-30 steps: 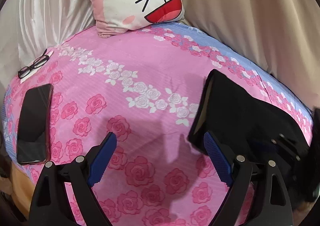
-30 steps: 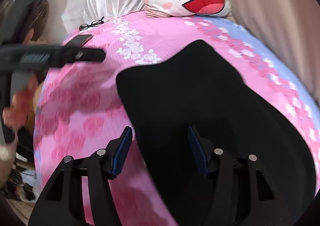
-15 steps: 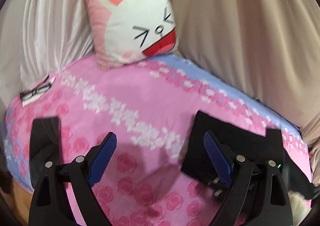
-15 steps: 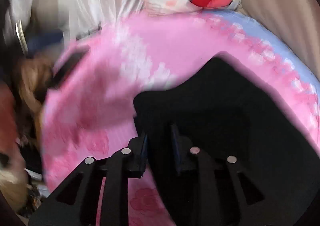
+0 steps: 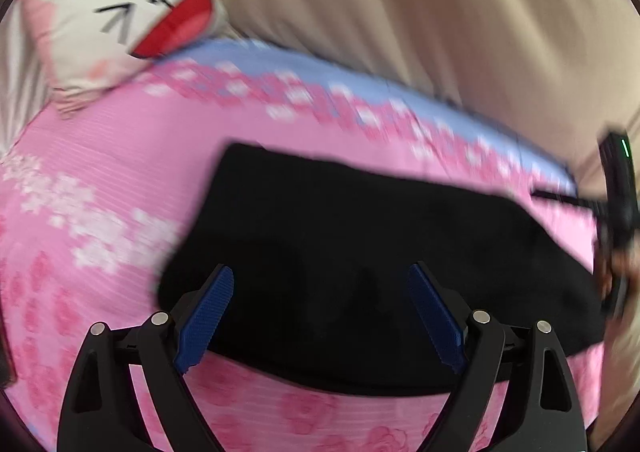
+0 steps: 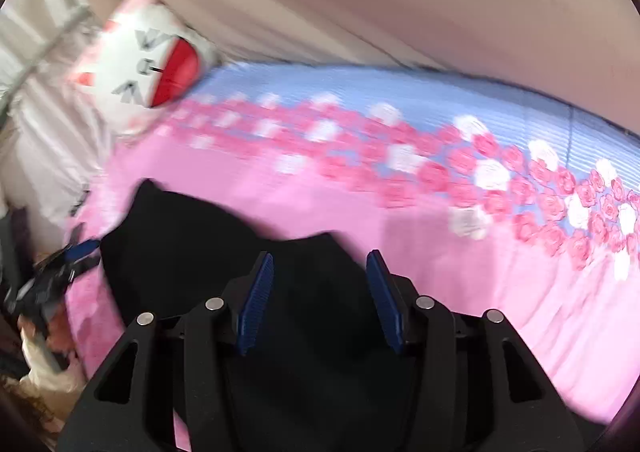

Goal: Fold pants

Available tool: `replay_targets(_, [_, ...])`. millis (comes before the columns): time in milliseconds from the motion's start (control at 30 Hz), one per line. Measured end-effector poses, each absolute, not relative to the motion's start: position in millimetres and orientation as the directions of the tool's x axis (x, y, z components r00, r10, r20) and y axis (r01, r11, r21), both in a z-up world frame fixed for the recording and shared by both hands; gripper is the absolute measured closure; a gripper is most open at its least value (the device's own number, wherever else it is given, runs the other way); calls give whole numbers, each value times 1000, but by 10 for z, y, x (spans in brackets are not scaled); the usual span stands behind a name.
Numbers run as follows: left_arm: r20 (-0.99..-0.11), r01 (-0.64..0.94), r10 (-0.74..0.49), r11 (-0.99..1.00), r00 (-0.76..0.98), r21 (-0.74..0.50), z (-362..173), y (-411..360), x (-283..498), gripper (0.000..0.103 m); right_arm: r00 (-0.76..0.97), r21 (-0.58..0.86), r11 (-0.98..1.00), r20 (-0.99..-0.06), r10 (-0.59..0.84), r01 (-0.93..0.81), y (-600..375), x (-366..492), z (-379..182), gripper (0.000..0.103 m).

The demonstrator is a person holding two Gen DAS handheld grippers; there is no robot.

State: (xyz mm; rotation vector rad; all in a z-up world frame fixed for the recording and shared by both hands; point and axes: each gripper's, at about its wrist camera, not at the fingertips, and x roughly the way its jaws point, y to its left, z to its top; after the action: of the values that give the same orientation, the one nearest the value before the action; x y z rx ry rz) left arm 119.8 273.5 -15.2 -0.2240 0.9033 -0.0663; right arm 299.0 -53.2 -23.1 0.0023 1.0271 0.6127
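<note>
The black pants (image 5: 360,232) lie as a flat folded slab across the pink rose bedspread (image 5: 100,171). My left gripper (image 5: 320,270) hovers over their near part, wide open, with only cloth behind the blue pads and nothing pinched. In the right wrist view the pants (image 6: 192,244) fill the lower left. My right gripper (image 6: 320,255) is above their right-hand edge, its jaws opening and about half apart, with no cloth pressed between the pads. Each gripper shows blurred at the other view's edge: the right gripper (image 5: 616,219) and the left gripper (image 6: 60,264).
A rabbit-face pillow (image 5: 120,11) leans at the bed's head, also the pillow (image 6: 148,67) in the right view. Beige curtain (image 5: 400,11) hangs behind the bed's far blue border. Bare bedspread (image 6: 480,272) stretches right of the pants. Both views are motion-blurred.
Both cameras swung right along the bed; phone and glasses left the left view. The pants now sit under the left gripper. The right jaws narrowed, then widened again.
</note>
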Motion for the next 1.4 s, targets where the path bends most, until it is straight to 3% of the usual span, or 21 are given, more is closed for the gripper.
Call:
replay_targets(67, [-798, -33, -138, 980, 587, -194, -277, 2601, 1206, 17, 281, 343, 801, -808, 518, -491, -431, 3157, -448, 55])
replay_targets(133, [-820, -42, -102, 988, 563, -152, -386, 2536, 1189, 17, 252, 310, 778, -825, 506, -546, -268, 3145, -574, 78])
replay_targets(167, [-827, -46, -81, 991, 556, -127, -420, 2518, 1180, 17, 278, 238, 778, -840, 465, -581, -148, 3071, -594, 85])
replay_targets(233, [-833, -47, -38, 996, 552, -77, -465, 2479, 1158, 17, 387, 90, 779, -829, 404, -621, -20, 3010, -490, 90])
replay_targets(333, [-834, -43, 31, 999, 551, 9, -509, 2381, 1135, 16, 517, 73, 846, -763, 388, -528, -270, 3238, -351, 103])
replay_targets(433, [-817, -49, 95, 995, 568, 82, -531, 2300, 1126, 16, 473, 49, 861, -819, 325, -507, -342, 3342, -601, 103])
replay_targets(567, [-820, -88, 55, 996, 570, 6, -391, 2446, 1109, 16, 600, 214, 858, -637, 485, -467, -817, 2761, -38, 99])
replay_targets(667, [-784, -122, 31, 991, 619, -58, -144, 2593, 1243, 16, 506, 251, 808, -671, 542, -532, -640, 2417, -137, 99])
replay_targets(767, [-801, -201, 143, 979, 582, 29, -204, 2650, 1620, 16, 367, 270, 812, -788, 495, -518, -440, 2295, -683, 100])
replay_targets(833, [-841, -258, 227, 960, 491, 108, -460, 2769, 1831, 12, 438, 242, 827, -754, 489, -507, -571, 1999, -677, 100])
replay_targets(967, [-831, -296, 212, 953, 514, 60, -357, 2835, 1699, 17, 495, 288, 836, -699, 517, -467, -925, 1565, -485, 96])
replay_targets(1033, [-808, -270, 171, 963, 564, 15, -210, 2678, 1582, 16, 492, 224, 883, -761, 423, -413, -1124, 1438, -688, 96])
replay_targets(1133, [-787, -180, 85, 983, 612, -34, -43, 2277, 1408, 15, 542, 291, 899, -721, 430, -326, -1651, 1195, -606, 95])
replay_targets(1233, [-810, -67, 14, 997, 586, -32, -165, 1742, 1309, 13, 553, 299, 918, -732, 397, -261, -2058, 1082, -721, 85])
replay_targets(1333, [-878, -5, 71, 997, 474, 79, -555, 1376, 1319, 10, 521, 383, 889, -720, 458, -252, -2362, 959, -786, 88])
replay_targets(1400, [-847, -32, 109, 994, 521, 108, -569, 1392, 1175, 7, 532, 335, 907, -735, 421, -257, -2373, 814, -698, 84])
